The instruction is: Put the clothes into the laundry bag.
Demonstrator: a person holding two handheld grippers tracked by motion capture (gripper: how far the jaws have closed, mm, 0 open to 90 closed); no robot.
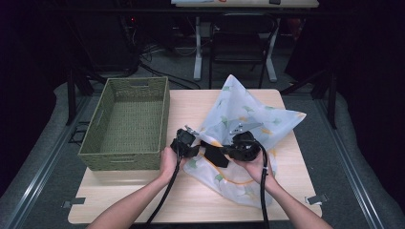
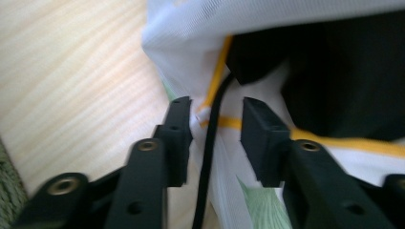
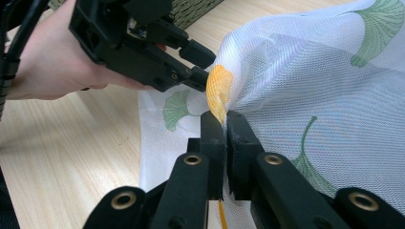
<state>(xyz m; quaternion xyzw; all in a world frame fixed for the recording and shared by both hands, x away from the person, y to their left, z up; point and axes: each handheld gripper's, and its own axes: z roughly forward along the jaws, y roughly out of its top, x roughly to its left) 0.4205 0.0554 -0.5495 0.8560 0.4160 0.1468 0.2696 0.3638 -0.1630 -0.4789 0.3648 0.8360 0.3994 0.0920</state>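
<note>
While right gripper (image 3: pixel 224 125) pinches the mesh bag (image 3: pixel 305 76) rim, we see left gripper (image 2: pixel 217 125) spread round the edge; it may slip.

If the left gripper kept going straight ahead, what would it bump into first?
Probably the white mesh bag with green leaf prints: its yellow-trimmed edge already sits between the left gripper's open jaws. Depth is unclear.

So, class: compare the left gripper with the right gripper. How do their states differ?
The right gripper is shut on the white mesh bag, pinching its yellow-trimmed edge; the left gripper is open, with the bag's edge and a black cord between its jaws. Both have black jaws, are hand-held, and meet at the same bag.
</note>
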